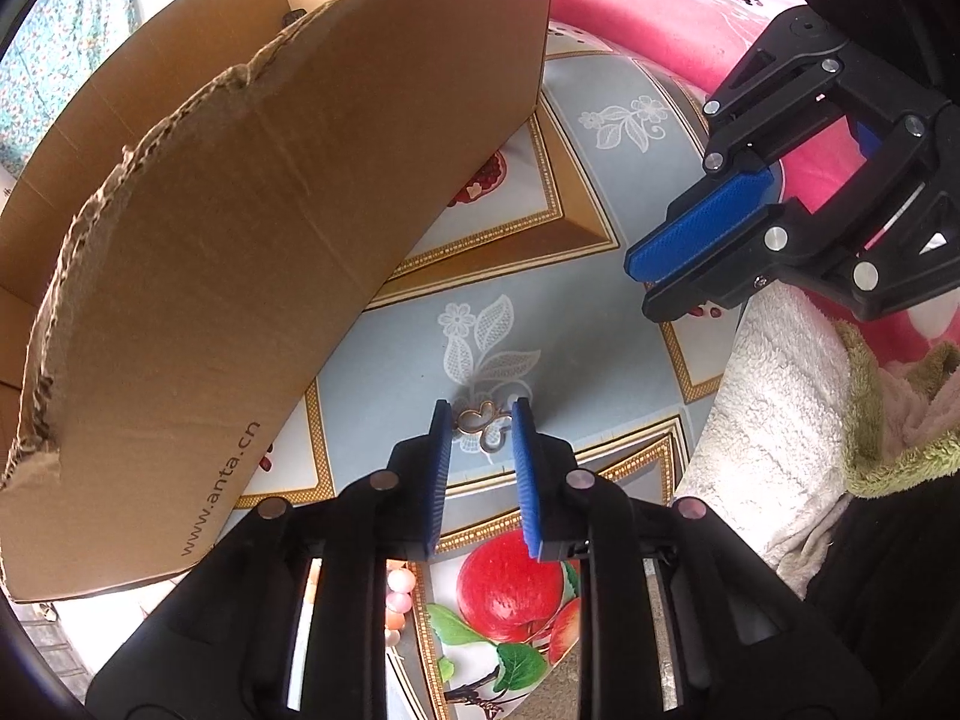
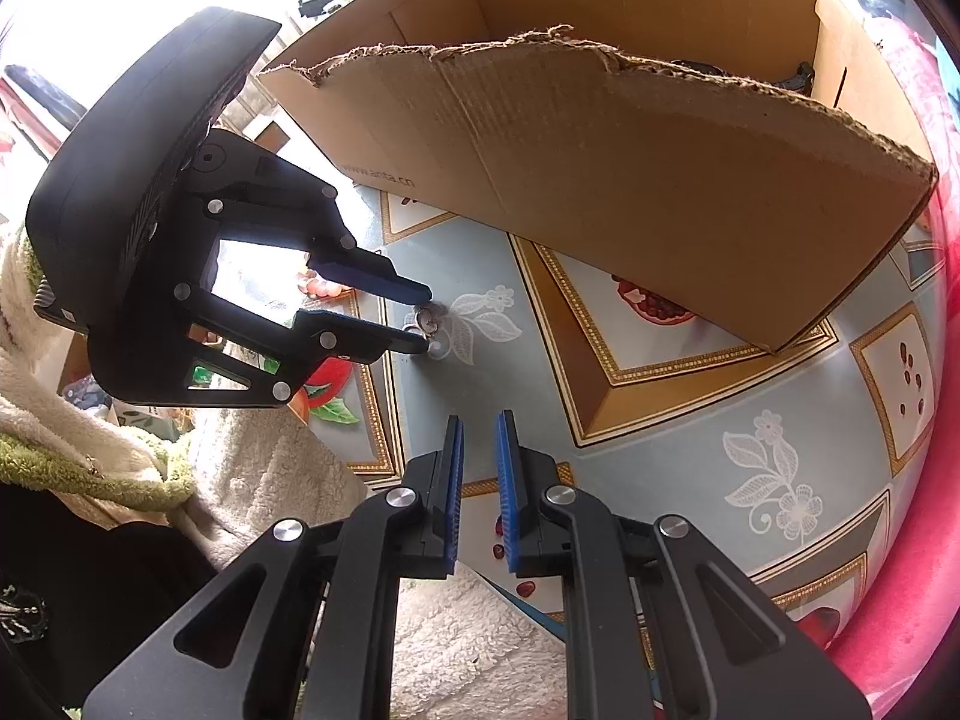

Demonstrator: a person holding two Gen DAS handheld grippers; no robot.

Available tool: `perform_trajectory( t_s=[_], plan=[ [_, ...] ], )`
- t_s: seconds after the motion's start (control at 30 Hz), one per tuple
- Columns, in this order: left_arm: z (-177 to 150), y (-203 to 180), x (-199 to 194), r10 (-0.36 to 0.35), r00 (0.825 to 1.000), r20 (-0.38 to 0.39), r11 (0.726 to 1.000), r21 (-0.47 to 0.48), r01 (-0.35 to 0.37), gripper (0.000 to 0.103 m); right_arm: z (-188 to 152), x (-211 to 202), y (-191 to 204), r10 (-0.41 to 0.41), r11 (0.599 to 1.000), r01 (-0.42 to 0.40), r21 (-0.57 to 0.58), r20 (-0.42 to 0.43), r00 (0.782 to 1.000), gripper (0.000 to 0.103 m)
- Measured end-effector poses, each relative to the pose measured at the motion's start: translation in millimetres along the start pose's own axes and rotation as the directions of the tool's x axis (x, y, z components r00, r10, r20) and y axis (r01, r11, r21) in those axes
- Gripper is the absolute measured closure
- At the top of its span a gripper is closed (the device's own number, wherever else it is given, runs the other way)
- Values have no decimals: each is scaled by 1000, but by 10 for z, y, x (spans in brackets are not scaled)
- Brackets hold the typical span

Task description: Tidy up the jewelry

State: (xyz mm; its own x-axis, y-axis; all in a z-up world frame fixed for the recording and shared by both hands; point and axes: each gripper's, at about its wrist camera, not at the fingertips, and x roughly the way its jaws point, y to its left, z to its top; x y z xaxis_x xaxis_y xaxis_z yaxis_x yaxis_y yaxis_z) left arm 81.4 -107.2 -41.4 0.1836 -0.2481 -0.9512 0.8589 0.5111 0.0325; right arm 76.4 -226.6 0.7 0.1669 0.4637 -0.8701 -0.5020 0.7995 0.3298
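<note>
A small gold butterfly-shaped ornament [image 1: 482,420] lies on the patterned tablecloth [image 1: 576,330]. My left gripper [image 1: 482,411] points down at it, and its blue pads [image 1: 441,462] touch the ornament on both sides. In the right wrist view the same ornament [image 2: 427,321] sits between the left gripper's [image 2: 425,319] tips. My right gripper [image 2: 482,417] hovers over the cloth [image 2: 660,450] nearer the table's edge, its pads [image 2: 454,480] almost together with nothing between them. It shows at the upper right [image 1: 645,282] in the left wrist view.
A torn-topped cardboard box [image 1: 240,240] [image 2: 600,180] stands just behind the ornament. Pink beads [image 1: 399,585] [image 2: 318,287] lie near the left gripper. A person's white fleecy sleeve [image 1: 780,396] [image 2: 270,480] hangs at the table edge. Pink fabric [image 1: 630,12] borders the table.
</note>
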Motion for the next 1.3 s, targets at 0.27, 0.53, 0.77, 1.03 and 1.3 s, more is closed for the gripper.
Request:
perform_trajectory(
  t_s=[0.27,0.53,0.77,1.03,1.3],
  plan=[
    [-18,6,-5,-3,1000,0,1000,-14,3,84,-4,8,5,-2,1000,2,-1,3,1000,91],
    [-23,1,-5,-5,1000,5,1000,-16,5,84,-4,11,-5,-3,1000,3,0,1,1000,91],
    [-32,2,-15,-5,1000,12,1000,-10,5,84,-5,9,-10,-6,1000,6,-2,0,1000,91],
    [-36,23,-81,-4,1000,23,1000,-23,4,84,-1,8,-13,-6,1000,6,1,2,1000,91],
    [-229,80,-350,38,997,60,995,-98,-32,84,-26,-2,46,8,1000,-9,25,40,999,91]
  ],
)
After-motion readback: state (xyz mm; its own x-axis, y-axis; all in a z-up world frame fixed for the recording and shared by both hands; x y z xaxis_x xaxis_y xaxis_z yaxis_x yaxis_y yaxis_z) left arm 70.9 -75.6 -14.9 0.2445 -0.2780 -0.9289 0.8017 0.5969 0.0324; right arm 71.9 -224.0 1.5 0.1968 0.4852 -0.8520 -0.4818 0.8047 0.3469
